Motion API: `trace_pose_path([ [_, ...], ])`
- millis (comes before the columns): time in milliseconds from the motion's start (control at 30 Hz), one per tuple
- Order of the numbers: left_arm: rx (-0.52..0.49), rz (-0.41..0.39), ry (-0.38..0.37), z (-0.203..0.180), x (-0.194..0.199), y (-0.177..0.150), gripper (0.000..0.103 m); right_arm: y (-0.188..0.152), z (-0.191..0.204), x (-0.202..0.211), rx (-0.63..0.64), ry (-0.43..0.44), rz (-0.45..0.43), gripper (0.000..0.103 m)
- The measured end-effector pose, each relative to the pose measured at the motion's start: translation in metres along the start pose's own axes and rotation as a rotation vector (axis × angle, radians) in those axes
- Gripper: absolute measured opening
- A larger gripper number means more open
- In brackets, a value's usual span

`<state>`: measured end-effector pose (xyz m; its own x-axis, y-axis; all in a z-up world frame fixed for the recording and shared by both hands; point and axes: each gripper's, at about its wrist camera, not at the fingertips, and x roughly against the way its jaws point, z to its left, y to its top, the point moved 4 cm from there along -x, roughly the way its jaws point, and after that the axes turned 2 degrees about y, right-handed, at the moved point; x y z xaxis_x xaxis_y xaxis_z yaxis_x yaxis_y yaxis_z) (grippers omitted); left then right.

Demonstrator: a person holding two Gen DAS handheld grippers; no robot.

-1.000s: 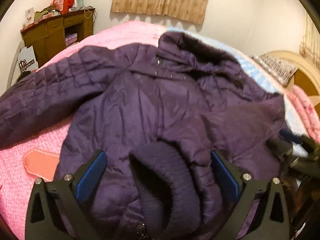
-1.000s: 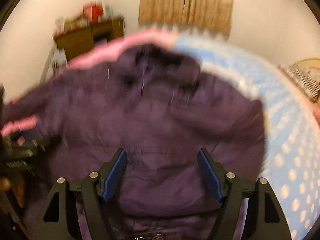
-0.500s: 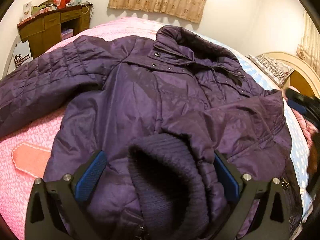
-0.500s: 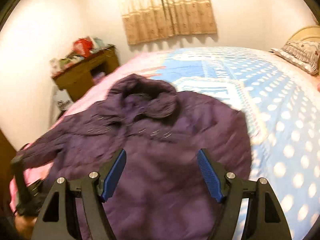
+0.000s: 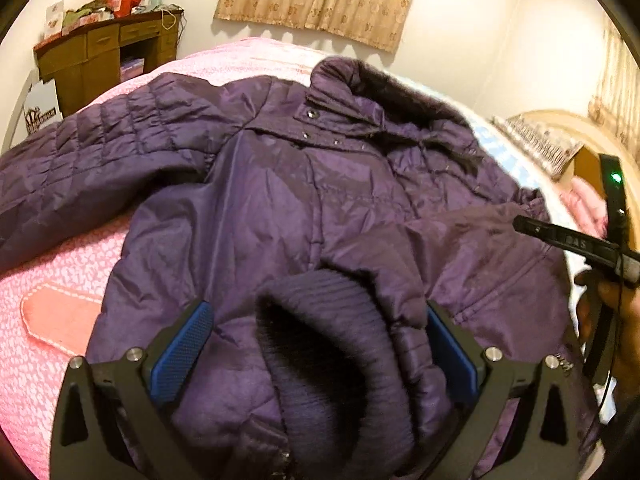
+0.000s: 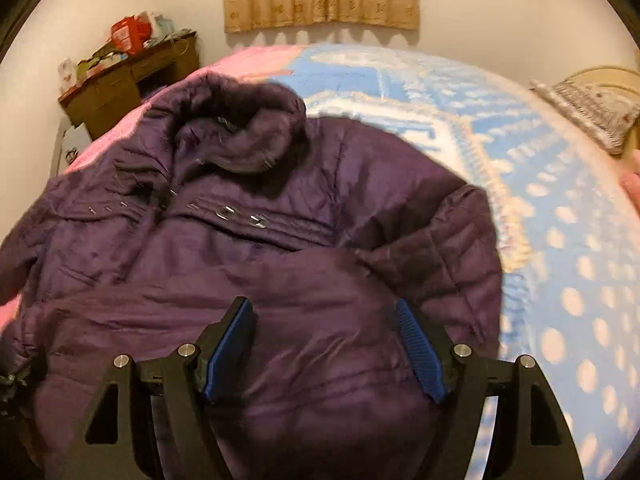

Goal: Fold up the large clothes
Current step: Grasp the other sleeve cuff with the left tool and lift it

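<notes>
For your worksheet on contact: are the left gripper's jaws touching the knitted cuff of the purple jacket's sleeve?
Cannot tell. In the left wrist view the knitted cuff sits between the left gripper's wide jaws; one side shows a gap, the other is hidden by the sleeve.

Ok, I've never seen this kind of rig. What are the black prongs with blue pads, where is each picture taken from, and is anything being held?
No robot here: a person holds a two-finger gripper in each hand, with a wide-angle camera on each looking forward along the fingers. The black prongs with blue pads are those fingers.

One picture is from the left gripper, the other from the right gripper. Both look down at a purple jacket spread on a bed with a pink and blue cover.

One sleeve has been folded across the jacket's front. Its knit cuff lies between the left gripper's pads; the pads stand wide and do not seem to pinch it, though I cannot be sure. The right gripper is open over the jacket, holding nothing. At the right edge of the left picture you can see part of the right-hand tool.
</notes>
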<state>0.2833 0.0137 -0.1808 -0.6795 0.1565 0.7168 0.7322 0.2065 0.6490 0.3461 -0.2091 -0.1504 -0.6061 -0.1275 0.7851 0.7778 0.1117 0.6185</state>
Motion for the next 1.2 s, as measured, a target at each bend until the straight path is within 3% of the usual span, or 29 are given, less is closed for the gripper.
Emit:
trace_pose_path([
  [67, 0.031, -0.042, -0.035, 0.004, 0.013, 0.002, 0.103, 0.000, 0.020, 0.026, -0.010, 0.061, -0.027, 0.075],
  [200, 0.073, -0.110, -0.063, 0.010, 0.047, 0.005, 0.103, -0.018, 0.095, 0.059, 0.164, 0.146, -0.043, 0.075],
  [267, 0.058, -0.133, -0.067, 0.013, 0.060, 0.005, 0.103, -0.029, 0.123, 0.057, 0.222, 0.174, -0.027, 0.075],
  [333, 0.046, -0.146, -0.025, 0.021, 0.072, 0.002, 0.103, -0.044, 0.140, 0.042, 0.250, 0.186, 0.011, 0.075],
  [400, 0.063, -0.143, -0.004, 0.037, 0.079, -0.002, 0.103, -0.064, 0.144, 0.021, 0.275, 0.160, 0.054, 0.075],
  [433, 0.077, -0.144, 0.014, 0.046, 0.081, -0.003, 0.103, -0.072, 0.141, 0.014, 0.264, 0.155, 0.029, 0.076],
  [533, 0.125, -0.150, 0.077, 0.079, 0.091, -0.009, 0.103, -0.073, 0.137, 0.014, 0.228, 0.191, 0.005, 0.077],
  [700, 0.196, -0.164, 0.189, 0.133, 0.110, -0.017, 0.103, -0.075, 0.137, 0.011, 0.235, 0.181, -0.008, 0.077],
  [800, 0.281, -0.180, 0.266, 0.169, 0.122, -0.021, 0.103, -0.077, 0.139, 0.016, 0.237, 0.176, -0.012, 0.078],
  [900, 0.426, -0.173, 0.277, 0.212, 0.129, -0.024, 0.103, -0.077, 0.137, 0.016, 0.232, 0.182, -0.014, 0.078],
  [1100, 0.844, -0.232, 0.152, 0.302, 0.149, -0.038, 0.103, -0.075, 0.137, 0.017, 0.231, 0.179, -0.021, 0.078],
  [1200, 0.990, -0.279, 0.070, 0.324, 0.151, -0.047, 0.103, -0.075, 0.138, 0.017, 0.229, 0.179, -0.022, 0.078],
])
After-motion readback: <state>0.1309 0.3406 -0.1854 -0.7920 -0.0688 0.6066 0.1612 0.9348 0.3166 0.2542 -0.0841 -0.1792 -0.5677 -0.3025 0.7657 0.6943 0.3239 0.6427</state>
